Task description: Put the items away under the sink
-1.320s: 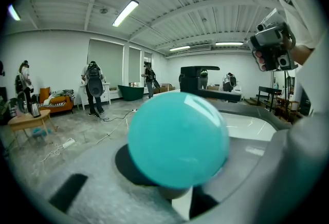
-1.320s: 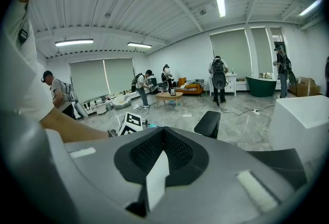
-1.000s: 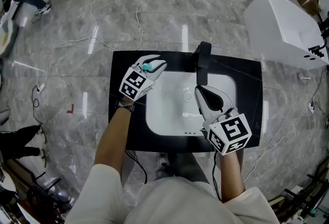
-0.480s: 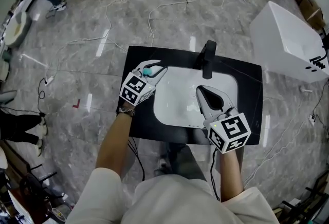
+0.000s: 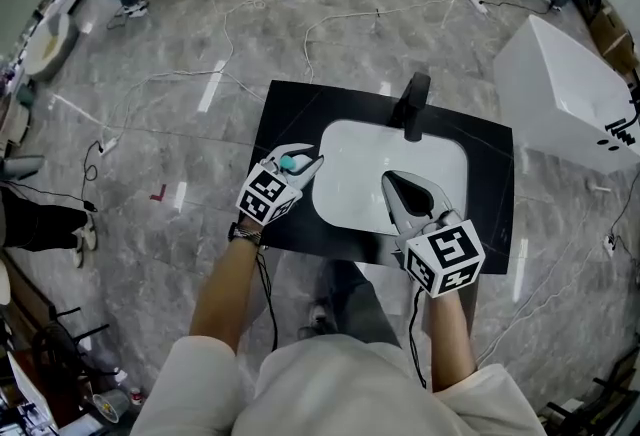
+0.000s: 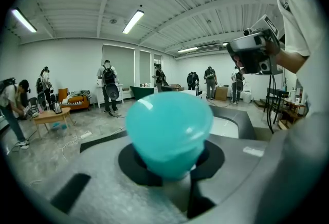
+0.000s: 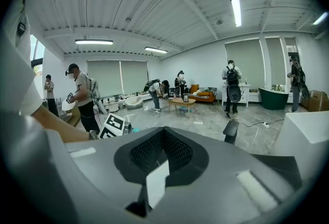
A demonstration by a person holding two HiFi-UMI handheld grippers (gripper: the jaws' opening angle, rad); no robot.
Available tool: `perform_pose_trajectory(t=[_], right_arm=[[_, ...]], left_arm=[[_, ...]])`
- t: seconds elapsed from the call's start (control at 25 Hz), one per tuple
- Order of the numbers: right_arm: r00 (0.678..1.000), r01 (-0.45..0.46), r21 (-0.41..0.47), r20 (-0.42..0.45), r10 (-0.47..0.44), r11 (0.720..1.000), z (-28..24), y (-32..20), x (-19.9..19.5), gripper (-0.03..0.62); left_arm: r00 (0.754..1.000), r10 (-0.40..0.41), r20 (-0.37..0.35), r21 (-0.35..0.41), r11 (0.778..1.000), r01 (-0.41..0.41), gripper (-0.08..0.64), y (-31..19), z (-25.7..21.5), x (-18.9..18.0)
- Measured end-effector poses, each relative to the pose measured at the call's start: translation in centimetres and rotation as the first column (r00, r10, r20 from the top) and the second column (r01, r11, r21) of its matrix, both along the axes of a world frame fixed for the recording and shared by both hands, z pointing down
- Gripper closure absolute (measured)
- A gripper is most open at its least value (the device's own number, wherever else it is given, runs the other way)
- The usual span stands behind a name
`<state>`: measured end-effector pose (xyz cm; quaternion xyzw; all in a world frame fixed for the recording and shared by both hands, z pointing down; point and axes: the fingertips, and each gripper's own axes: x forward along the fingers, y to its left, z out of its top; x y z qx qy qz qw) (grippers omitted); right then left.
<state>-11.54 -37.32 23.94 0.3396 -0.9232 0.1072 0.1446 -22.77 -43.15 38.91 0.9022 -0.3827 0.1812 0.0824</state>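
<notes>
the left gripper [image 5: 298,162], fingers just closing on the teal cup [image 6: 169,133], hung over the bench's [image 5: 300,109] near-left edge, left of the sink [image 5: 370,164]; the right gripper [image 5: 389,179] was clenched, empty.

Teal item [image 6: 168,133] parked dead centre in the left gripper [image 6: 169,169]

Honestly it filled most of the middle of the frame. The jaws had just been closing and they pinched the item's base down in the black recess. Right of centre, a white sink basin [image 6: 226,126] peeked out with its black counter [image 6: 253,121] round it. At the upper right, a hand held some grey device [image 6: 254,54]. Far back on the left, a few people [image 6: 108,84] stood around and a small wooden table [image 6: 50,115] sat under the strip lights [image 6: 132,21].
</notes>
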Motion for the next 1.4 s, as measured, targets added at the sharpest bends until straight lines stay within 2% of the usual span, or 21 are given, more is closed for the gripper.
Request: perform_pose_trajectory(t=[0.16,0.48,0.76,1.04,1.4], right_arm=[[1.000,0.011,0.007,-0.004,-0.011,1.000,-0.3,1.1,-0.4,0.586],[0.999,0.031,0.033,-0.007,-0.031,0.999,-1.5,3.6,-1.4,0.586],[0.999,0.042,0.051,-0.005,-0.042,0.998,-2.8,7.0,-1.2,0.586],[0.999,0.040,0.080,-0.005,-0.039,0.996,-4.0,10.7,-1.2,0.586],[1.000,0.003,0.120,-0.028,0.000,0.993,-5.6,18.2,1.2,0.586]], left_arm=[[1.000,-0.011,-0.004,-0.022,1.000,0.011,0.474,2.6,0.9,-0.4],[0.999,-0.029,-0.019,-0.008,1.000,0.029,0.476,6.7,-0.1,-0.7],[0.995,-0.069,-0.075,0.011,0.997,0.070,0.477,10.9,-2.0,-0.6],[0.994,-0.073,-0.081,0.055,0.995,0.077,0.479,14.3,-4.4,-0.6],[0.995,-0.028,-0.097,0.169,0.985,0.044,0.480,19.6,-9.8,1.4]])
